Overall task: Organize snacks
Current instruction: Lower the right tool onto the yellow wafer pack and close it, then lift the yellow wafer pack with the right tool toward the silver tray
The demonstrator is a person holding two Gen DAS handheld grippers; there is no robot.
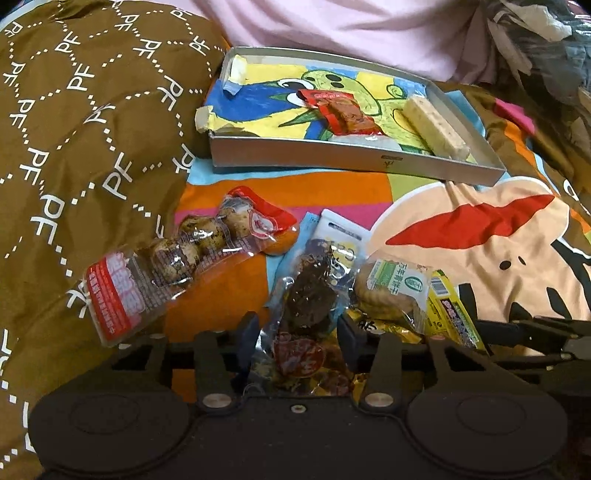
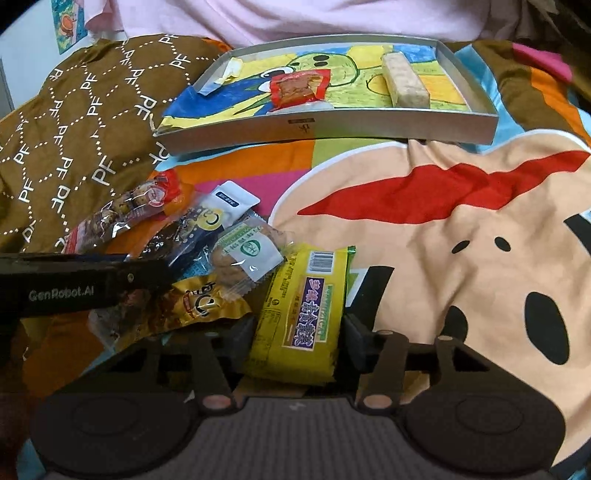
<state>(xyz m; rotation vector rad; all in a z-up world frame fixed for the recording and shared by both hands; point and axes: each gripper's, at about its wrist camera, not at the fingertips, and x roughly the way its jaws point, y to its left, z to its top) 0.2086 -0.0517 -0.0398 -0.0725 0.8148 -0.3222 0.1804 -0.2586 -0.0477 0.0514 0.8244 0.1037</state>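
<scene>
Your left gripper [image 1: 295,328] has its two fingers pinched on a clear packet of dark dried snack [image 1: 306,295], its pads pressing the wrapper from both sides. Your right gripper [image 2: 299,332] is clamped the same way on a yellow packet with a purple label [image 2: 303,314], one finger on each long edge.

You are working on soft bedding: a bright cartoon-print sheet [image 2: 424,236] in orange, pink, blue and peach, with a brown quilt marked "PF" [image 1: 74,122] bunched up on the left. Pink fabric [image 1: 351,29] lies across the far side.

On the far part of the sheet sits a shallow grey box [image 1: 332,155] lined with a coloured drawing. Inside it lie a red-wrapped snack [image 1: 343,110] near the middle and a pale bar [image 1: 436,125] toward the right wall, the two apart.

The remaining snacks are heaped near you, left of centre: a long red-ended pack of speckled eggs [image 1: 177,251] at the quilt's edge, a green-labelled biscuit packet [image 2: 251,254], a white and blue sachet [image 2: 231,205] and a gold wrapper [image 2: 199,302] partly under the others.

To the right, the peach part of the sheet is bare. The strip between the heap and the box's near wall is bare too. On the left, the quilt rises right beside the egg pack and the box's left corner.
</scene>
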